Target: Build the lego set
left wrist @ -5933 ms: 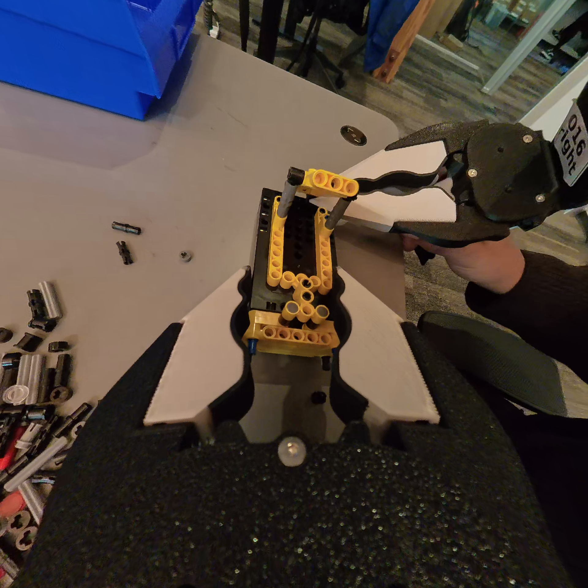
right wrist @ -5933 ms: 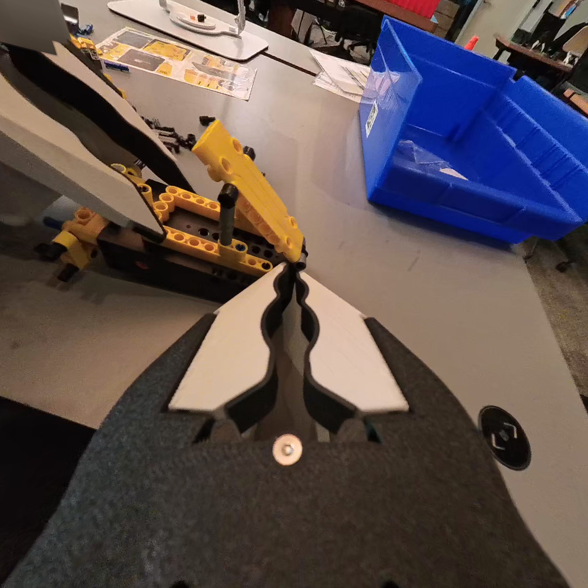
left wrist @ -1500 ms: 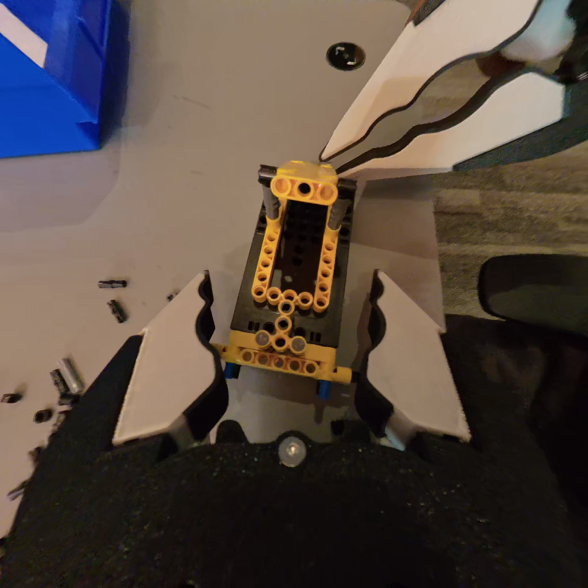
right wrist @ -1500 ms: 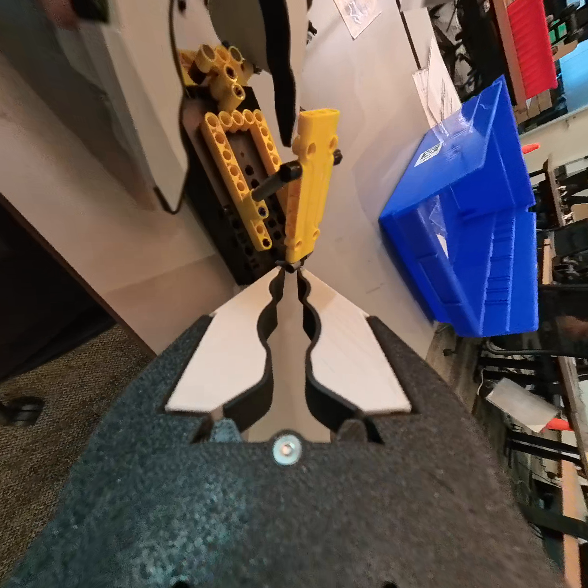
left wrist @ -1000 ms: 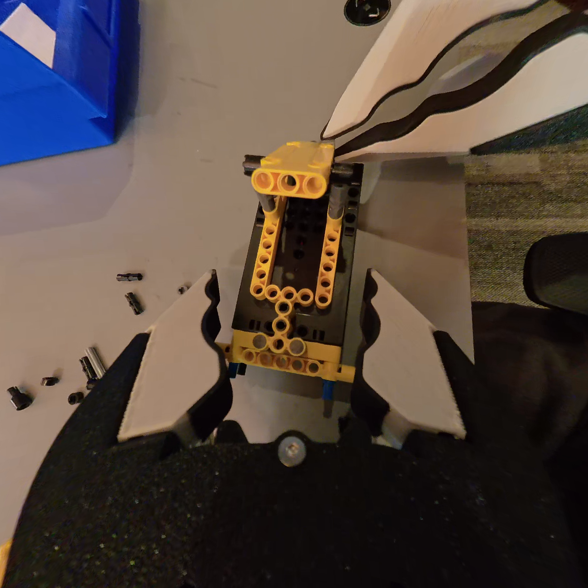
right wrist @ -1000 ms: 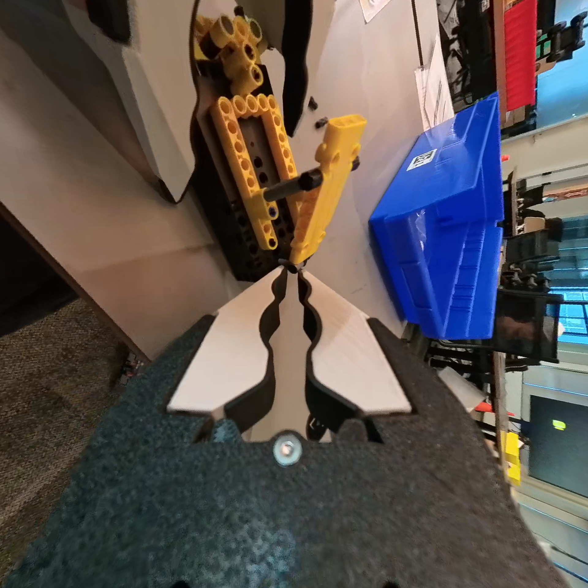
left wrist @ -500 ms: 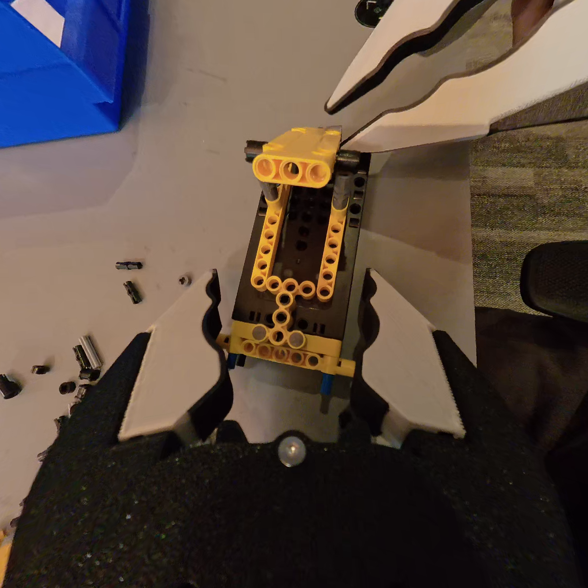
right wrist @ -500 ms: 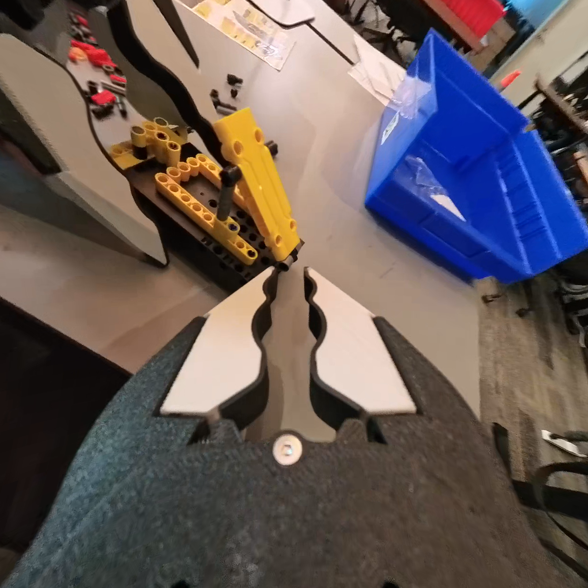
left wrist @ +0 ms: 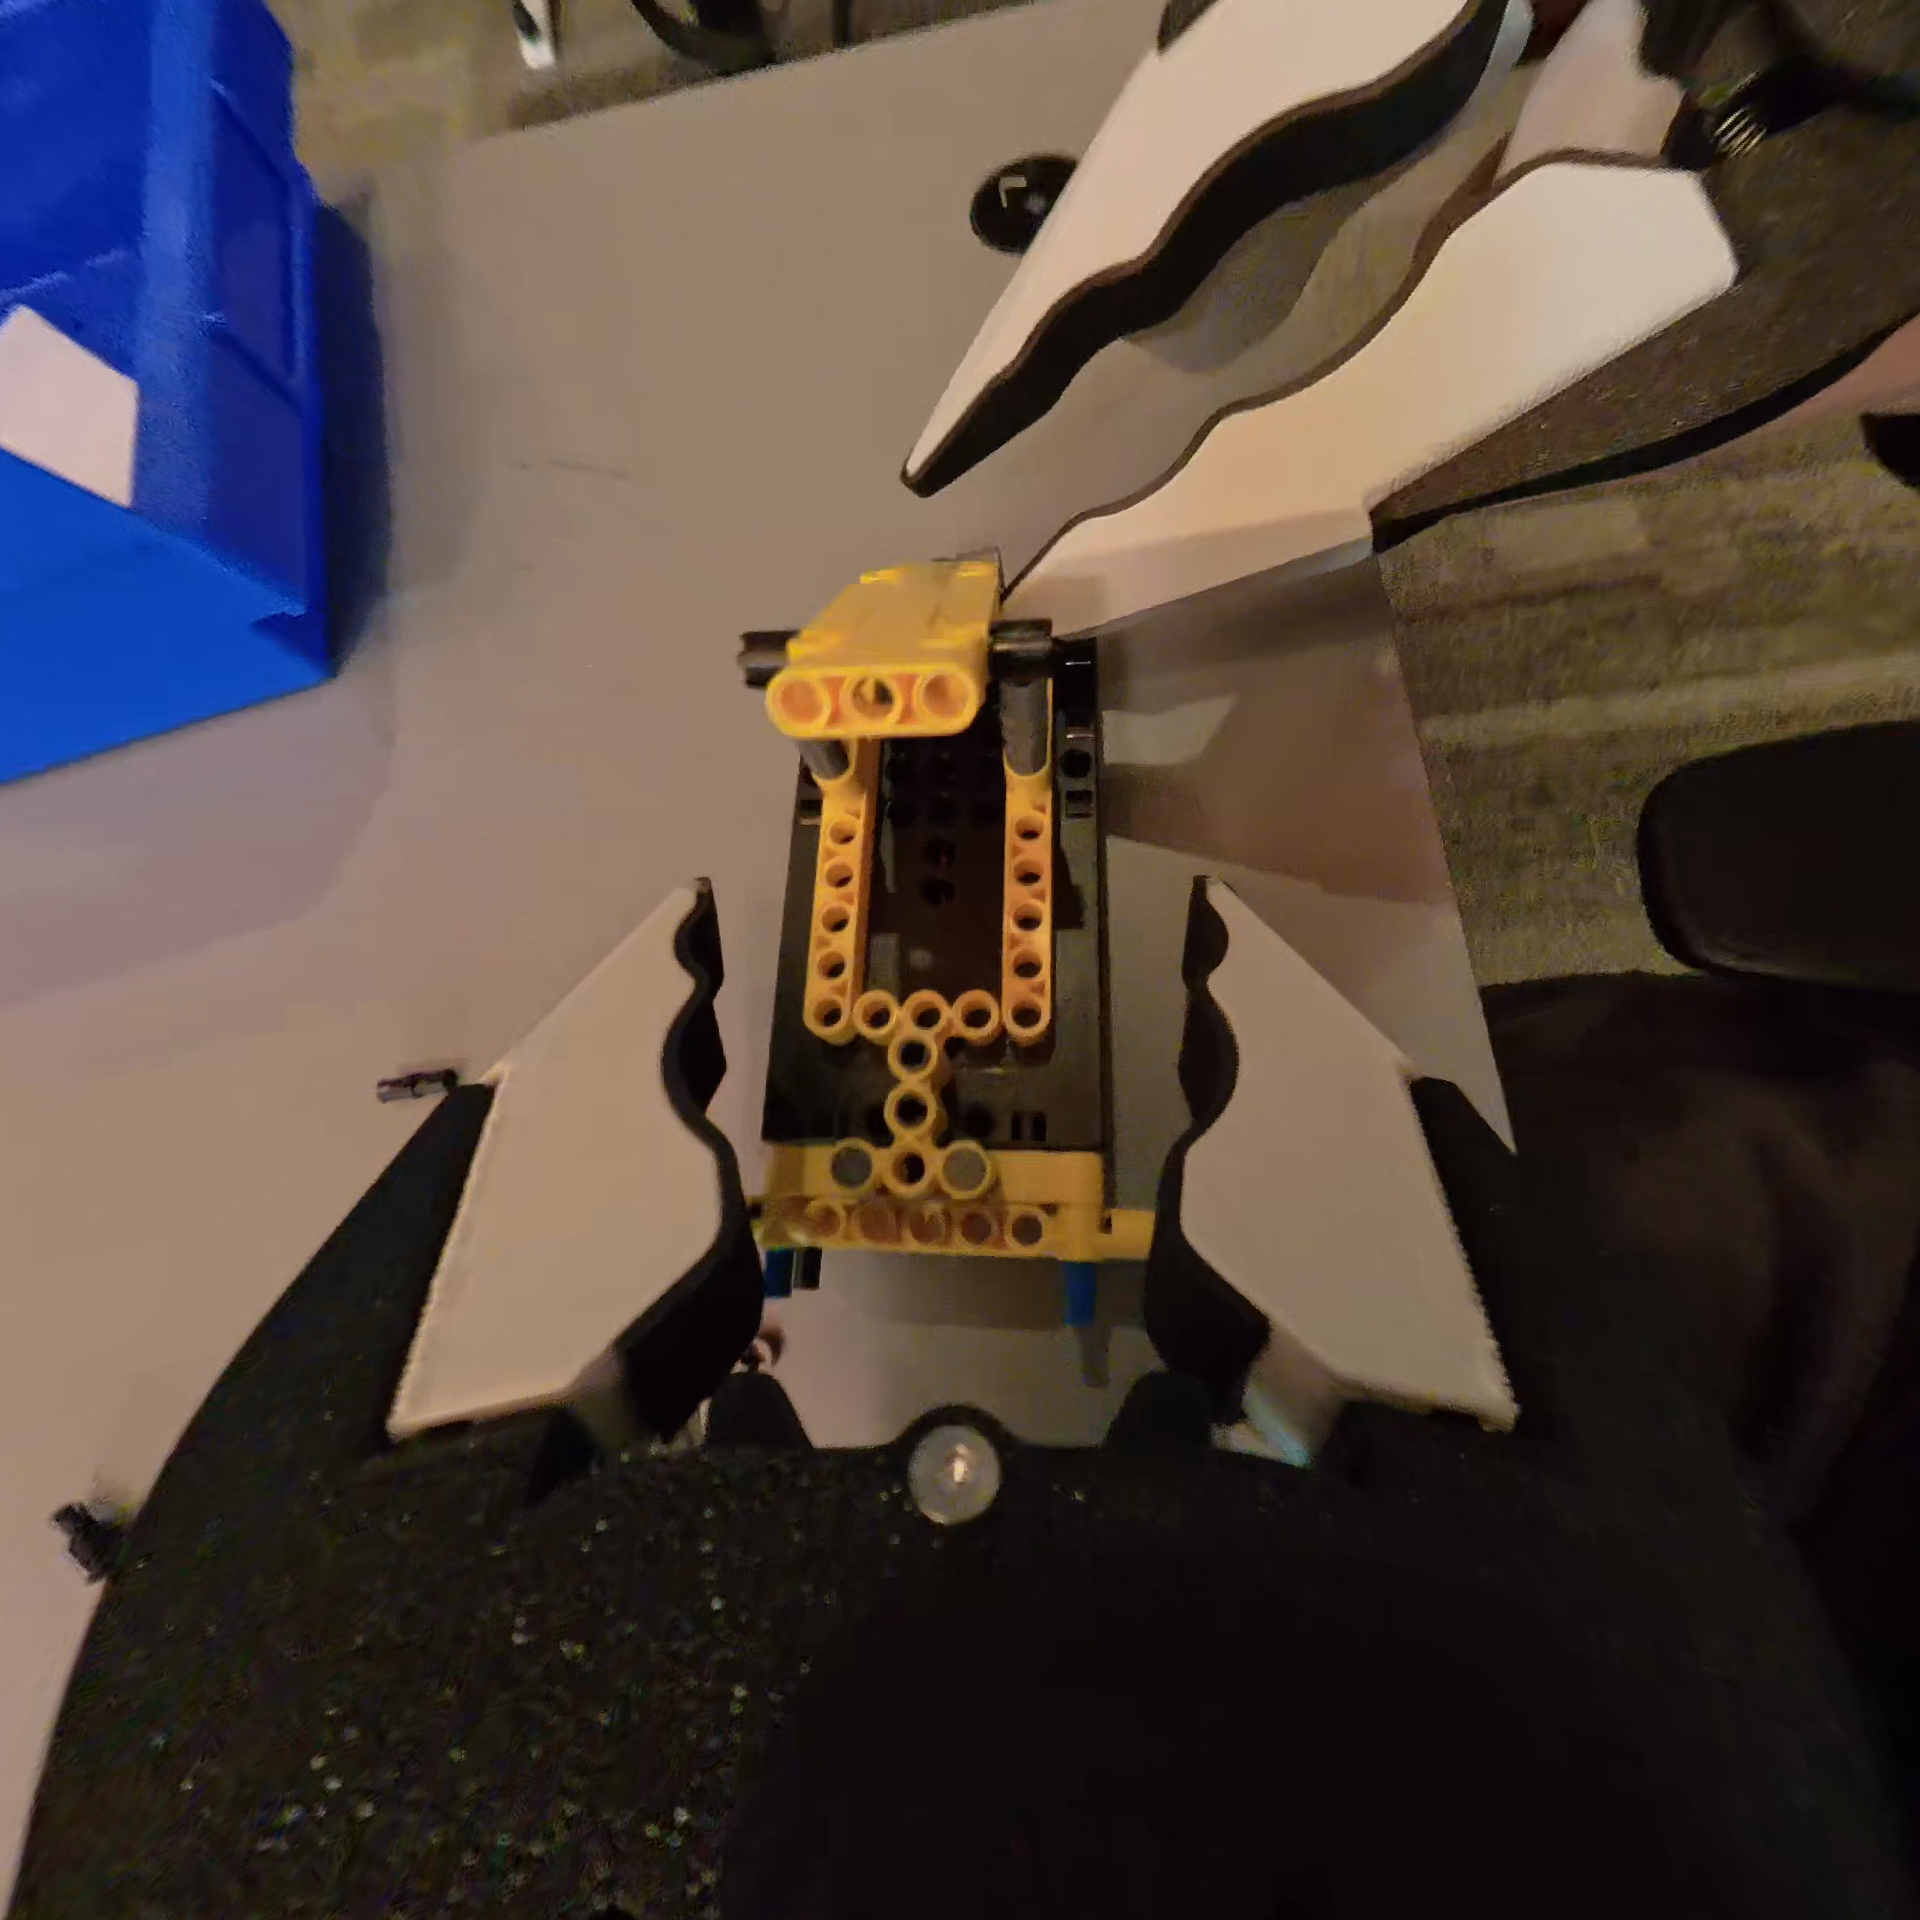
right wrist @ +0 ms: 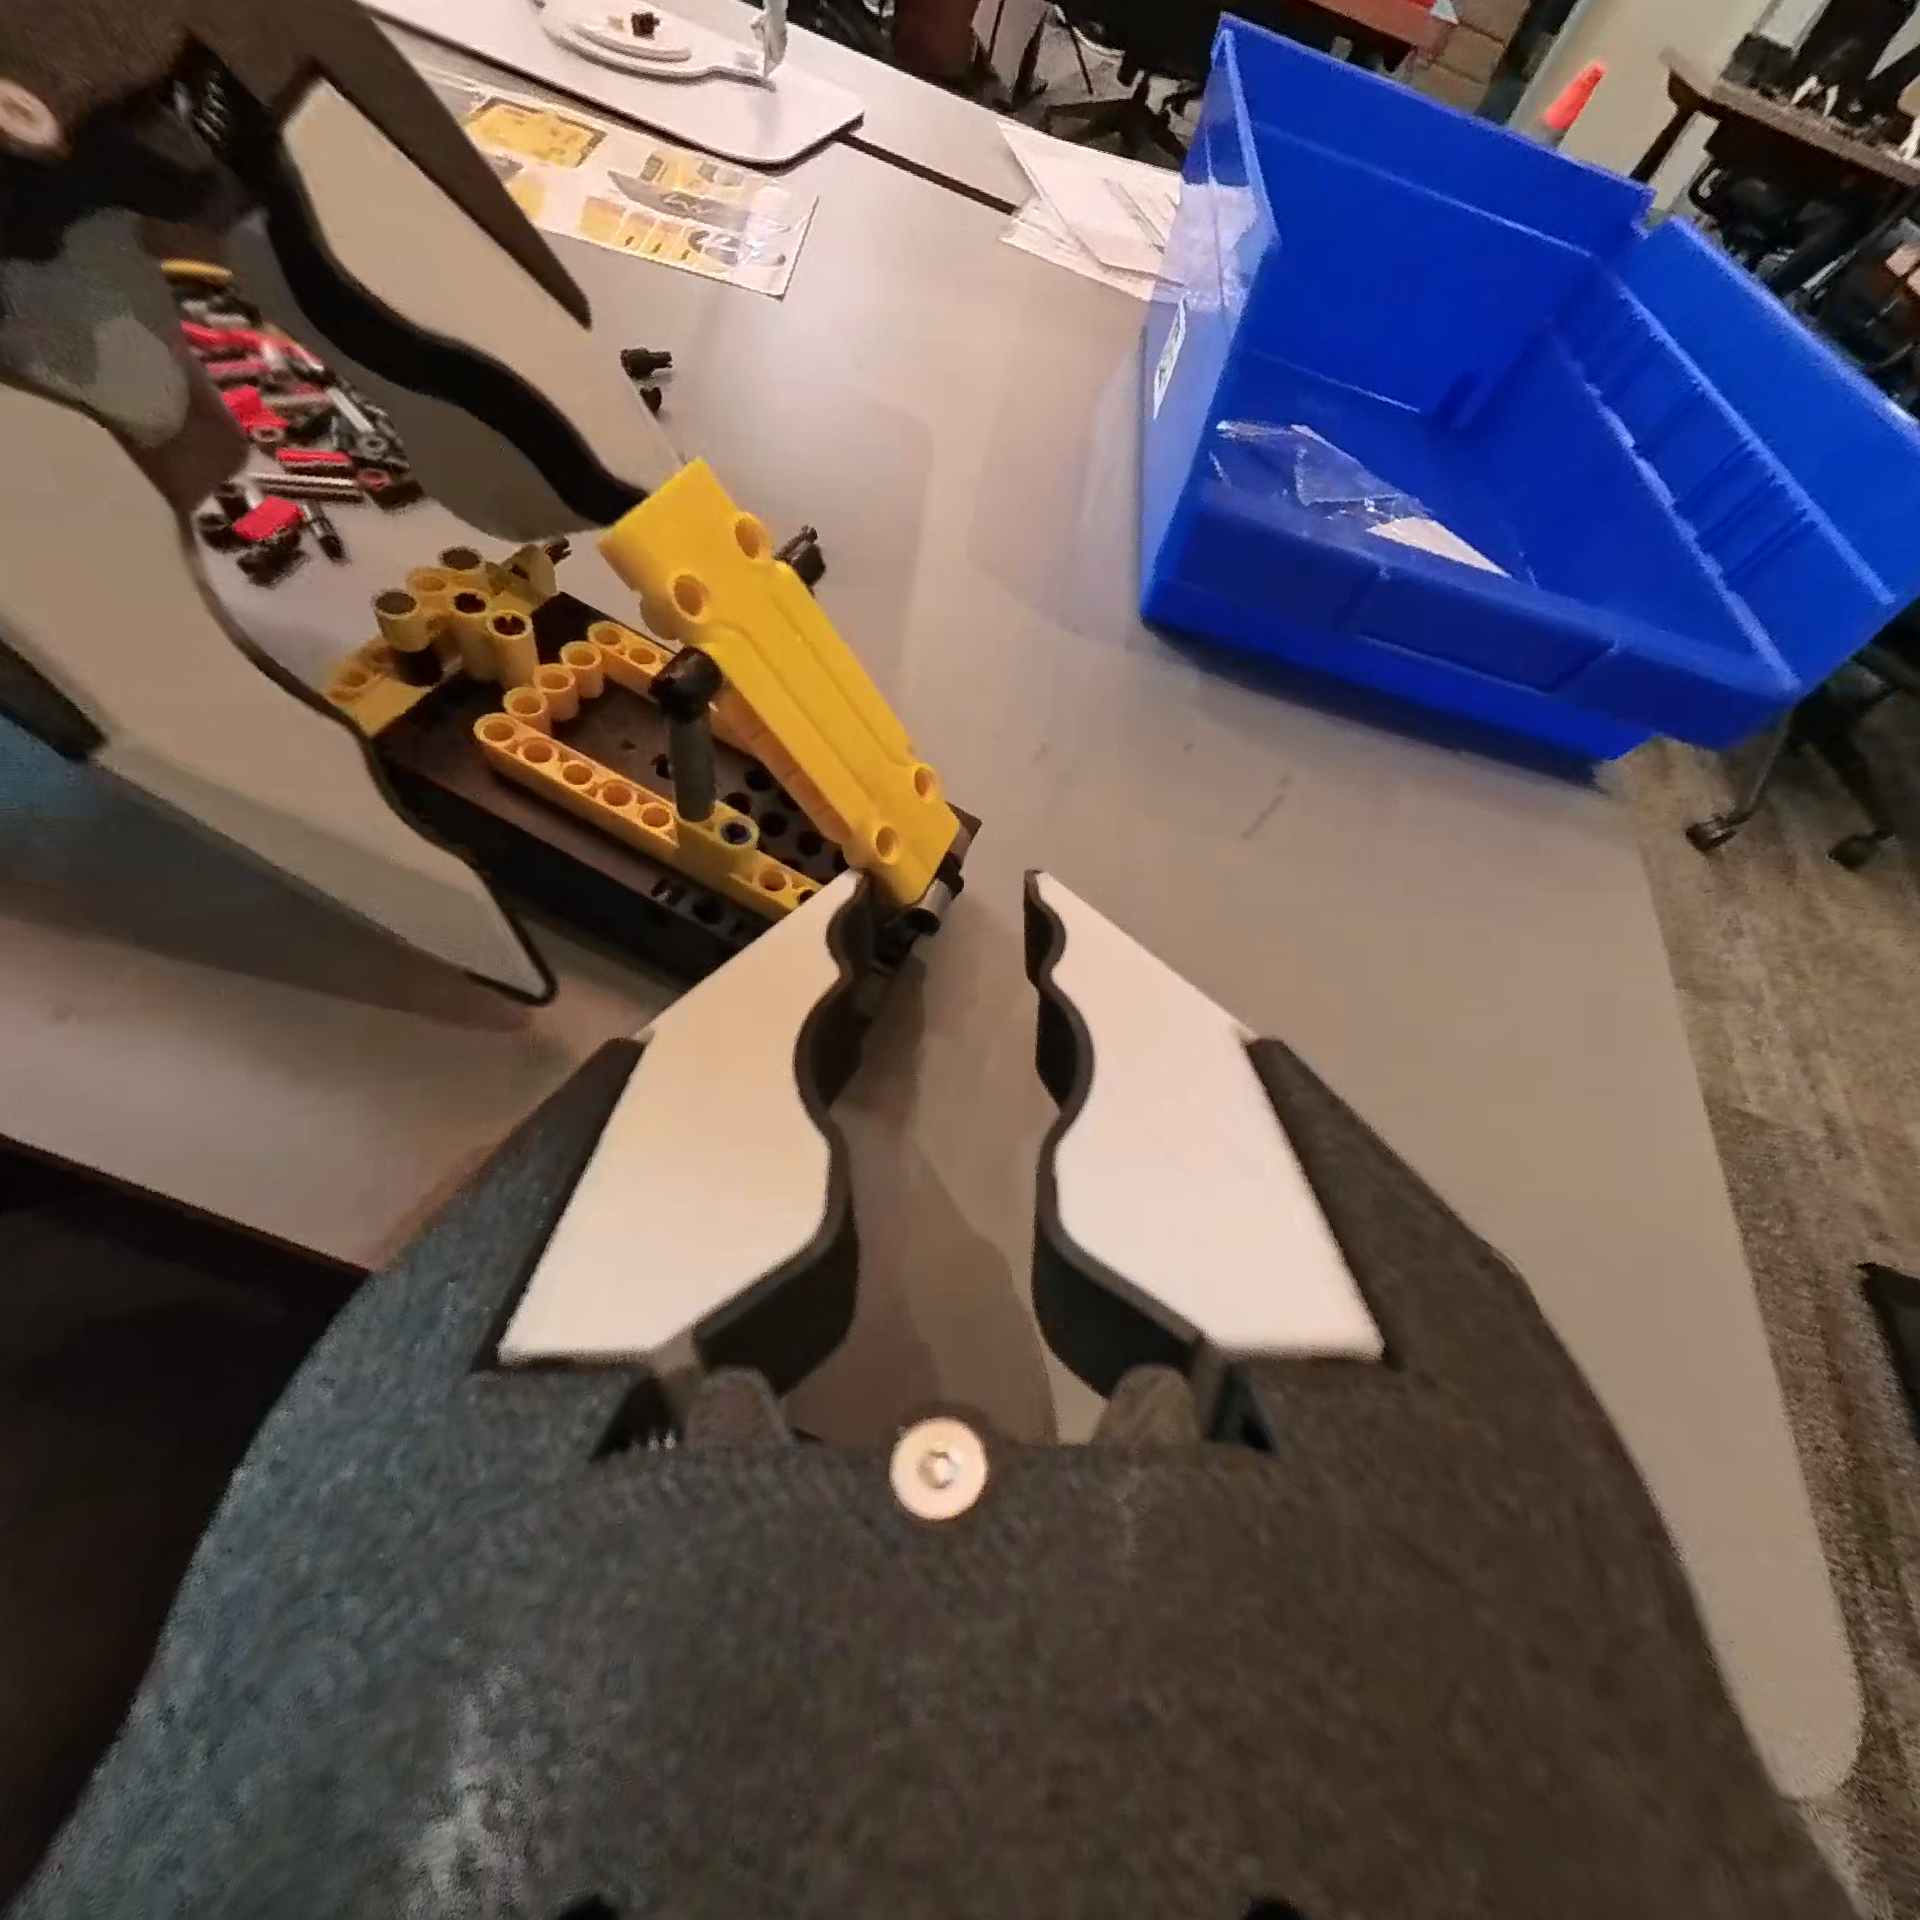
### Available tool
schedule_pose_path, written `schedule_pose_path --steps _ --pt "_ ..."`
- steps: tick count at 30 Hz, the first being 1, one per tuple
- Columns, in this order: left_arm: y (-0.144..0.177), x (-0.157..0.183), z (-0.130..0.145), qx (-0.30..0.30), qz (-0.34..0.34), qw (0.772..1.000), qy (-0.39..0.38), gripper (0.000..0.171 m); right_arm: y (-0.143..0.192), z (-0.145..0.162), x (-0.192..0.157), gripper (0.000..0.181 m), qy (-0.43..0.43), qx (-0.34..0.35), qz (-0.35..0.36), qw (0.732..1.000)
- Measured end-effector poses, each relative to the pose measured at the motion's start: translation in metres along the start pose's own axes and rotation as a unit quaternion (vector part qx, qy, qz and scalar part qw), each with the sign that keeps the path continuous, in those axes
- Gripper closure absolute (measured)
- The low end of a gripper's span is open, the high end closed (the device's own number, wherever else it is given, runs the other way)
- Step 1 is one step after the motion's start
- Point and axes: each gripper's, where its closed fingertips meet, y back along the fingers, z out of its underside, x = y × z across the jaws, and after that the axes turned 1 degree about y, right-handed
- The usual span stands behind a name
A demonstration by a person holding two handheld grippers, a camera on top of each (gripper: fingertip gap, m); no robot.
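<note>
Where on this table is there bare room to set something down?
Bare grey table lies between the yellow and black brick model and the blue bin. Crowded: loose red and black parts and the instruction sheet beyond the model.

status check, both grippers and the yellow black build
Left gripper open, straddling the brick model. Right gripper open, at its yellow panel. Blue bin off aside.
</note>
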Motion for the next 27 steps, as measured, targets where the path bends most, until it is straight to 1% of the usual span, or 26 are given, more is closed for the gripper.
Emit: schedule_pose_path --steps 3,4,5,7,10,13,17,22,27 --pt "-0.007 -0.002 0.002 -0.04 0.0 0.999 -0.008 0.082 0.001 0.001 0.003 0.154 -0.004 -0.002 0.018 1.0" --pt "-0.008 -0.003 0.003 -0.051 0.001 0.999 -0.009 0.085 0.002 0.002 0.004 0.154 -0.006 -0.002 0.023 1.0" --pt "-0.007 -0.005 0.002 -0.054 -0.005 0.998 -0.012 0.1 0.003 0.002 0.004 0.156 -0.01 -0.001 0.026 1.0" --pt "-0.006 -0.004 0.002 -0.058 0.001 0.998 -0.007 0.101 0.003 0.008 0.006 0.157 -0.013 -0.011 0.033 0.999" --pt "-0.006 -0.004 0.002 -0.062 0.002 0.998 -0.009 0.101 0.005 0.011 0.007 0.159 -0.03 0.0 0.028 0.999" --pt "-0.006 -0.004 0.003 -0.066 0.002 0.998 -0.009 0.101 0.003 0.01 0.002 0.169 -0.047 0.003 0.004 0.999" --pt "-0.007 -0.004 0.003 -0.068 -0.002 0.998 -0.008 0.101 -0.001 0.009 0.002 0.171 -0.026 -0.006 0.022 0.999" --pt "-0.007 -0.005 0.003 -0.069 -0.003 0.998 -0.009 0.101 -0.002 0.009 0.002 0.172 -0.042 -0.013 0.013 0.999" --pt "-0.007 -0.005 0.003 -0.072 -0.004 0.997 -0.01 0.101 -0.003 0.01 0.002 0.172 -0.004 -0.029 0.018 0.999"
